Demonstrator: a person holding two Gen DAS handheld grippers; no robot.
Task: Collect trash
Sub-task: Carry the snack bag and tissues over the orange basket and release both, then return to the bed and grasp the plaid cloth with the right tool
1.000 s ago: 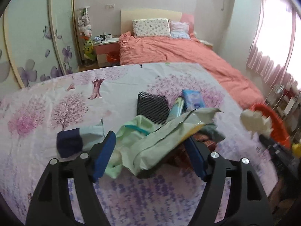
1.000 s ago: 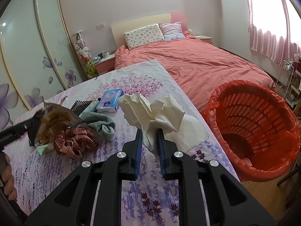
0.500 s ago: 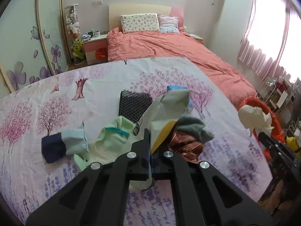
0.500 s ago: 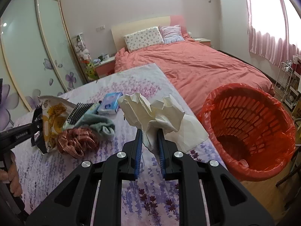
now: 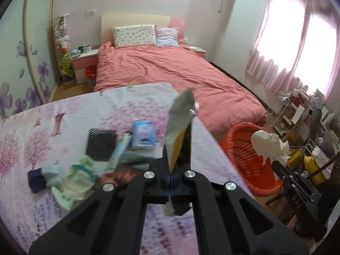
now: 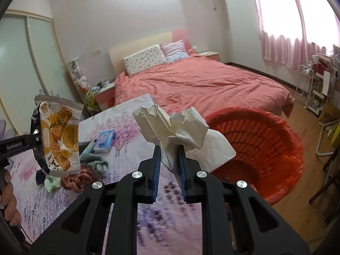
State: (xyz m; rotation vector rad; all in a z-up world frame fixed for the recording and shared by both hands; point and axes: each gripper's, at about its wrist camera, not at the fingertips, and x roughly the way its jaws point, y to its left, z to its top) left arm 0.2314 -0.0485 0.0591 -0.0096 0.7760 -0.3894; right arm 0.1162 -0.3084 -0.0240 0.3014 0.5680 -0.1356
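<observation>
Both hands have lifted since a second ago: the snack wrapper (image 5: 179, 125), which lay on the pile then, now hangs clear above the surface (image 5: 70, 110).

Left gripper (image 5: 170, 163) points steeply down, jaws clamped flat on the wrapper's lower edge; the wrapper stands upright above them. In the right view the same wrapper (image 6: 58, 136) hangs at far left, with fingers (image 6: 8, 199) of the person's left hand on the handle below.

Right gripper (image 6: 169, 159) tilts down less steeply, jaws nearly closed, pinching one crumpled tissue (image 6: 172, 127), held just left of the red basket (image 6: 276, 148) and near its rim. The basket stands on the floor off the surface's right edge.

Count on the surface: one black mesh item (image 5: 102, 142), one blue tissue pack (image 5: 143, 135), one plaid scrunchie (image 6: 75, 179), one navy-tipped sock (image 5: 40, 177), one pale green cloth (image 5: 74, 182). Two pillows on the bed (image 5: 170, 72) beyond.
</observation>
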